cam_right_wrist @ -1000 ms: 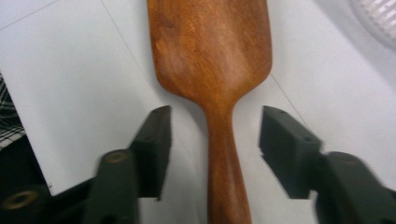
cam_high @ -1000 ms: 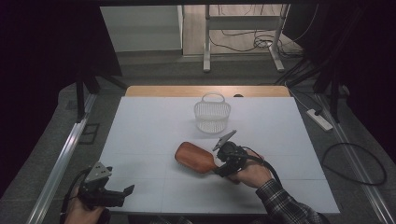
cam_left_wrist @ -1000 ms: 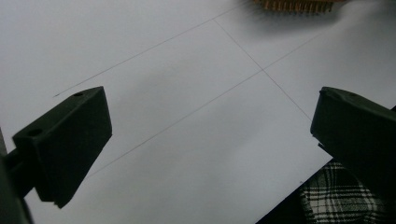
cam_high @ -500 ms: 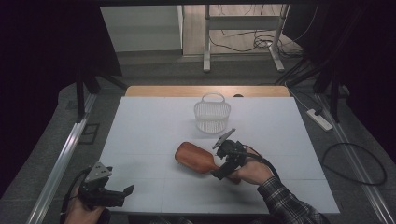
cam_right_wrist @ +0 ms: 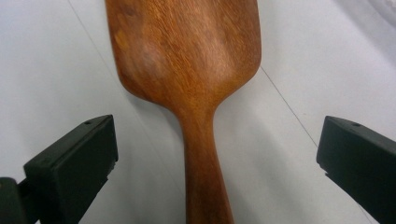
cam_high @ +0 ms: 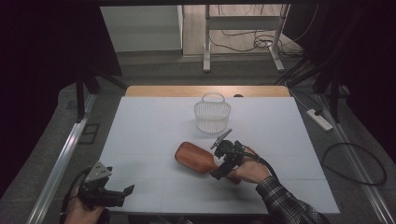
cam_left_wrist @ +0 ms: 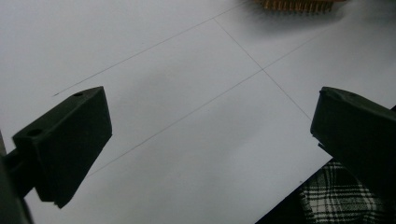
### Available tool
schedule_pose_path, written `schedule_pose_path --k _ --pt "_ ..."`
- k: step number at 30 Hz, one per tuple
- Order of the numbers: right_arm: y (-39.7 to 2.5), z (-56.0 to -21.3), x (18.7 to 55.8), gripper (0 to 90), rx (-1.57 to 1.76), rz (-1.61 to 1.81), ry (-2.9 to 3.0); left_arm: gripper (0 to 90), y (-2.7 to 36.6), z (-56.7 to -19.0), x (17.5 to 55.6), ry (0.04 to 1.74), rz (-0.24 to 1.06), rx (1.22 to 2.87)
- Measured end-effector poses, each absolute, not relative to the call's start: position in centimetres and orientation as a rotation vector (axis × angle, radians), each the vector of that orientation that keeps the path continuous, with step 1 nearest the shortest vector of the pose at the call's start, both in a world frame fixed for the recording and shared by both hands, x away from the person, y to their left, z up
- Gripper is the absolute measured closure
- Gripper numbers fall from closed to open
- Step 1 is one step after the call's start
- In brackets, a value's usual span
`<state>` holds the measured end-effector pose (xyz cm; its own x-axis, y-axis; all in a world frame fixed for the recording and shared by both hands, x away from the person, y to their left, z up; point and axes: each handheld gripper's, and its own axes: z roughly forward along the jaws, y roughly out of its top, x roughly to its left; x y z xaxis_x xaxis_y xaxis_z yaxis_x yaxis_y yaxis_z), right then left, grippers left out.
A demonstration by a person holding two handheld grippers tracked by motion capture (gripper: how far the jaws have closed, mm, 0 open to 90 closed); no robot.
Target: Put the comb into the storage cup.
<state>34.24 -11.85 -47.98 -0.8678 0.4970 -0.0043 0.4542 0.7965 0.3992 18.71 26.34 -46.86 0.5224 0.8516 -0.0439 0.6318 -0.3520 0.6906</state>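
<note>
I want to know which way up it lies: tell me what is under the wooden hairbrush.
The wooden hairbrush lies back-up on the white table. In the left gripper view, a row of bristles shows beneath its edge, pointing down. The rest of its underside is covered by the wood.

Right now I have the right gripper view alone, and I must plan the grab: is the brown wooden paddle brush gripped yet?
Observer: No. The right gripper is open, jaws either side of the brown wooden paddle brush handle, not touching.
Operator: Anything beyond the brush?
Observer: A white plastic mesh basket stands upright farther up the white table.
Operator: And the other gripper?
Observer: The left gripper is open at the table's near edge.
</note>
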Motion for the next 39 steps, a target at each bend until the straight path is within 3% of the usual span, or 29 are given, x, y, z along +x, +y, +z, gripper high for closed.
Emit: schedule_pose_path --k 27,33,39 --pt "-10.8 -50.7 34.2 0.0 0.748 0.439 2.920 0.0 26.3 -46.9 18.6 1.196 0.429 2.106" --pt "-10.8 -50.6 34.1 9.4 0.730 0.447 2.917 0.0 26.3 -46.9 18.6 1.195 0.429 2.106" --pt "-10.9 -50.3 34.1 28.2 0.706 0.471 2.915 0.0 26.3 -46.9 18.6 1.195 0.428 2.108"
